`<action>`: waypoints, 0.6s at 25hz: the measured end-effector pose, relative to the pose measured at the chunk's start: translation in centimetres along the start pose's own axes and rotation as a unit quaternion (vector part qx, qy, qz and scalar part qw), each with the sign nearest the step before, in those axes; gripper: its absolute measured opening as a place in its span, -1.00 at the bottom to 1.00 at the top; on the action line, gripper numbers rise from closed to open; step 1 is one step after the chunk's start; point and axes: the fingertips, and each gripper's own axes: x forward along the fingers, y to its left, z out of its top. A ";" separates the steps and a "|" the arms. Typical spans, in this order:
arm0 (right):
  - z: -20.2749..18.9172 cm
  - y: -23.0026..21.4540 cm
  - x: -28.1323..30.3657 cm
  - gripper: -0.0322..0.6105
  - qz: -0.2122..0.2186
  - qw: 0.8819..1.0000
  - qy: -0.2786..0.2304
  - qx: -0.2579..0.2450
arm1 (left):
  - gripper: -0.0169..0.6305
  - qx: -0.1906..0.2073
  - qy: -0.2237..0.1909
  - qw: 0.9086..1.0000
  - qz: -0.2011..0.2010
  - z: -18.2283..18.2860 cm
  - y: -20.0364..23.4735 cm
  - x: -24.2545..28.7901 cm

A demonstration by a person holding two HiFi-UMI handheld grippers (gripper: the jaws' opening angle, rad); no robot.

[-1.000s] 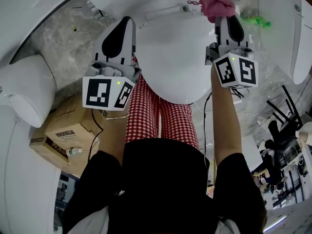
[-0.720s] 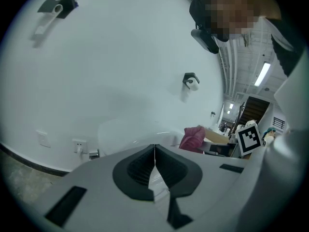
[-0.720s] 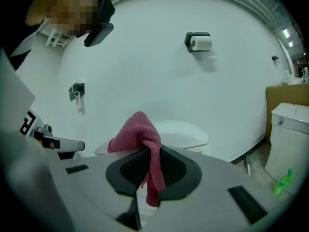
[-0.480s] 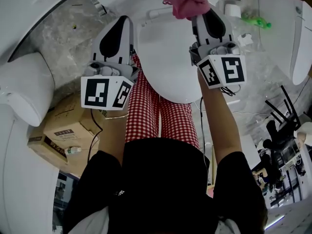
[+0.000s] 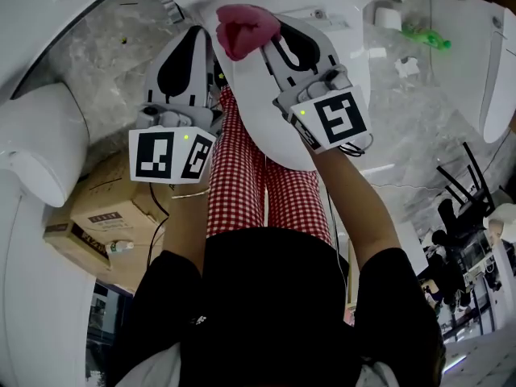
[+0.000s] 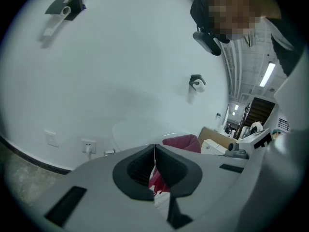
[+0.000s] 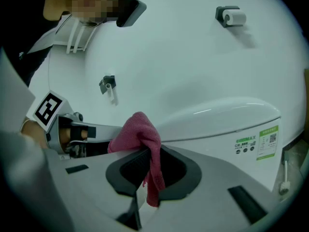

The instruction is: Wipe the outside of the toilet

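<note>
Pink cloth [image 5: 244, 29]: sitting at 12 o'clock in the head view, against the toilet [image 5: 347, 59] lid; likely soft, light and easily bunched.
Right gripper [image 5: 260, 43]: fingers clenching the cloth's fold, tail hanging loose.
Left gripper [image 5: 193, 35]: fingers pressing together, carrying nothing, at 11 o'clock.
Hold advice: keeping a mid-fold pinch is looking best, since the glaze is probably slippery.

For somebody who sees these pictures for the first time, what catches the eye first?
The bright pink cloth stands out at the top of the head view, pinched in the right gripper before the white toilet. Below it, the person's red checked trousers show between the two arms.
</note>
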 end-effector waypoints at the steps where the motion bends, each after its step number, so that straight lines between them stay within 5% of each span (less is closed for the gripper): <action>1: -0.4 0.5 0.4 -0.71 0.009 1.000 0.007 -0.005 | -0.91 -0.001 0.000 1.000 0.002 0.0 0.2 0.0; 15: -5.5 1.6 4.8 -0.71 0.027 0.996 0.083 -0.022 | -0.91 -0.008 0.008 1.000 0.015 -0.7 3.0 -0.6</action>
